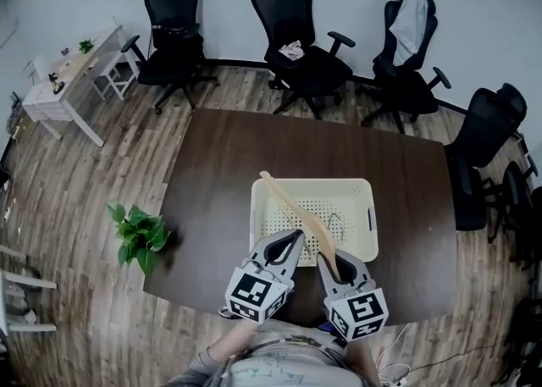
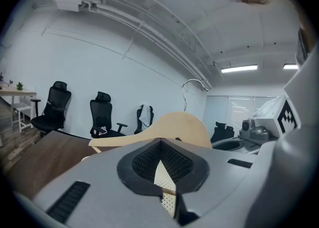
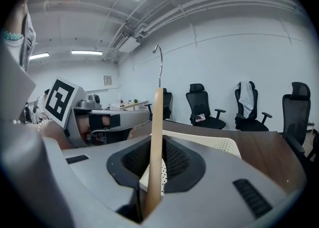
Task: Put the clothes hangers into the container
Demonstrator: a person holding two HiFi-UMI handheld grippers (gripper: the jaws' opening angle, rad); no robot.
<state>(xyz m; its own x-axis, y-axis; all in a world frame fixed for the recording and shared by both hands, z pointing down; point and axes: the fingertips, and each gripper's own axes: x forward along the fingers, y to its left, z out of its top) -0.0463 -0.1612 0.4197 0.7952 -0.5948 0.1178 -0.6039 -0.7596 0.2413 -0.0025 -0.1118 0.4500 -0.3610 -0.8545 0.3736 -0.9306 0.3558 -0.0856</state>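
Observation:
A wooden clothes hanger [image 1: 292, 203] with a metal hook slants over the cream perforated container [image 1: 313, 182] on the dark table. My right gripper [image 1: 329, 260] is shut on the hanger's near end, at the container's near rim. In the right gripper view the hanger [image 3: 157, 122] stands edge-on between the jaws, its hook pointing up. My left gripper [image 1: 295, 234] hovers just left of it, shut and holding nothing. In the left gripper view the hanger [image 2: 174, 127] arches beyond the jaw tips, and the container [image 2: 164, 172] shows through the gap.
The dark brown table [image 1: 212, 190] has its near edge just below the grippers. Several black office chairs [image 1: 301, 46] ring its far side, one draped with a grey garment [image 1: 413, 17]. A potted plant [image 1: 137, 233] stands on the floor at the left, and a white side table [image 1: 72, 76] at the far left.

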